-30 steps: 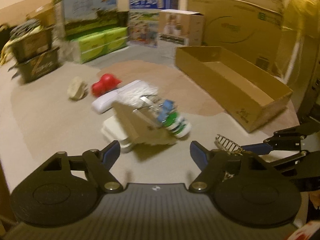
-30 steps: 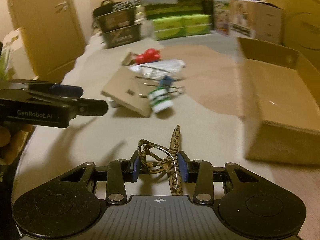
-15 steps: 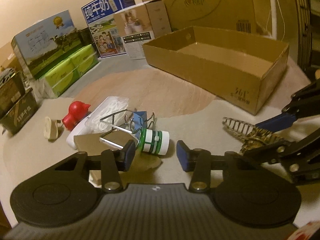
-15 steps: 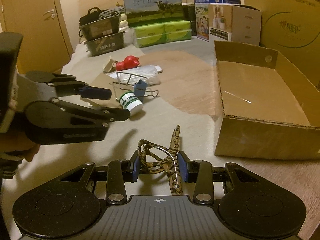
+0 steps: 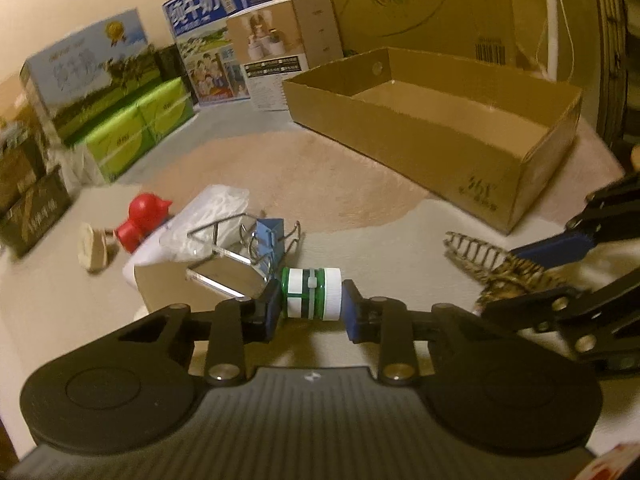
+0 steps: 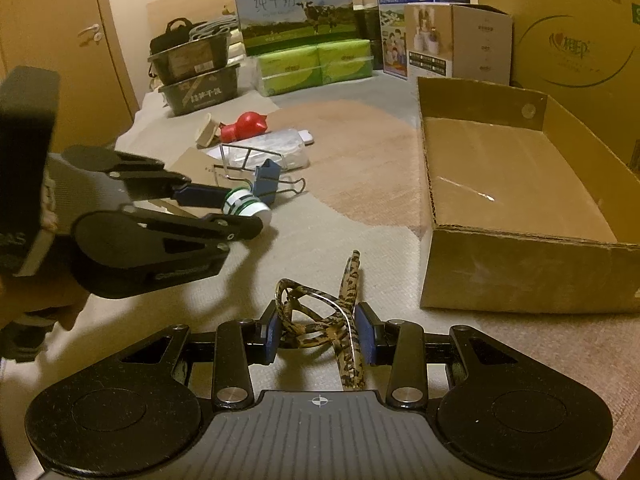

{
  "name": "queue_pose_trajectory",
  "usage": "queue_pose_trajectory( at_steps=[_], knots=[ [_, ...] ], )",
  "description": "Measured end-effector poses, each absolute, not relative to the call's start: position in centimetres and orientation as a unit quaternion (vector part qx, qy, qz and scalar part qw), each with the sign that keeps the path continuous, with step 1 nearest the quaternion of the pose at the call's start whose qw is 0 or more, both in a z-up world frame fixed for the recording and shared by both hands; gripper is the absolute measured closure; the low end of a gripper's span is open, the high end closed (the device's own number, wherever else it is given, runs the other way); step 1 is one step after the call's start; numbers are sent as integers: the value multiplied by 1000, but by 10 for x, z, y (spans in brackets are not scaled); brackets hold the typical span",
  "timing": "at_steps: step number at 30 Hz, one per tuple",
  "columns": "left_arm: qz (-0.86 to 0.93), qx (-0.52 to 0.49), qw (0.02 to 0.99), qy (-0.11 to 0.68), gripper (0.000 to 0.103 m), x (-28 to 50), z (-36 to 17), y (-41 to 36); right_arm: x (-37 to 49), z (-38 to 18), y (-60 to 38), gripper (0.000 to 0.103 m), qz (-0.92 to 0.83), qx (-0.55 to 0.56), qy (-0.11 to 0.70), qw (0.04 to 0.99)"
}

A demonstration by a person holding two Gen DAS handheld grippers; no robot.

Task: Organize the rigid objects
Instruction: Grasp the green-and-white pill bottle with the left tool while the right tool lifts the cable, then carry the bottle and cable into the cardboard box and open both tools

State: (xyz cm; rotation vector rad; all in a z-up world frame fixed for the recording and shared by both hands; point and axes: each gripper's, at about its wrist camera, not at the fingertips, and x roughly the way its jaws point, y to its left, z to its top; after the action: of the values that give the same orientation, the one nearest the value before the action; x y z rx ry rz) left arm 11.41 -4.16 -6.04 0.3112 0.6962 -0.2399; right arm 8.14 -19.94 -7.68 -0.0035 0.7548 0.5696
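Observation:
My left gripper (image 5: 310,302) is shut on a small green-and-white bottle (image 5: 311,294) lying on its side; the bottle also shows in the right wrist view (image 6: 245,205). My right gripper (image 6: 318,334) is shut on a leopard-print hair claw clip (image 6: 320,320), also seen at the right of the left wrist view (image 5: 490,266). An open, empty cardboard box (image 6: 520,236) stands to the right. Behind the bottle lie a blue binder clip (image 5: 269,236), a mirror on a wire stand (image 5: 224,276), a red toy (image 5: 140,218) and a plastic-wrapped pack (image 5: 204,216).
A flat cardboard piece (image 5: 168,286) and a beige piece (image 5: 92,248) lie at the left. Milk cartons (image 6: 296,12), green tissue packs (image 6: 312,64), dark bins (image 6: 196,80) and large boxes (image 6: 560,32) line the back. A door (image 6: 52,40) is at the left.
My left gripper moved forward and closed on the green-and-white bottle. My right gripper kept its hold on the hair claw clip and barely moved.

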Motion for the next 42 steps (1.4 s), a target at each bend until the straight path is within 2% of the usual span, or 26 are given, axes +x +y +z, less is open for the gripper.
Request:
queue_pose_trajectory(
  at_steps=[14, 22, 29, 42],
  knots=[
    [-94, 42, 924, 369, 75, 67, -30, -27, 55, -49, -205, 64, 269, 1, 338, 902],
    [-100, 21, 928, 358, 75, 56, -6, -35, 48, -33, -215, 64, 254, 6, 325, 911],
    [-120, 12, 933, 339, 75, 65, 15, -55, 53, -11, -238, 64, 229, 22, 313, 921],
    [-176, 21, 933, 312, 75, 113, 38, -122, 110, 7, -311, 64, 171, 16, 304, 937]
  ],
)
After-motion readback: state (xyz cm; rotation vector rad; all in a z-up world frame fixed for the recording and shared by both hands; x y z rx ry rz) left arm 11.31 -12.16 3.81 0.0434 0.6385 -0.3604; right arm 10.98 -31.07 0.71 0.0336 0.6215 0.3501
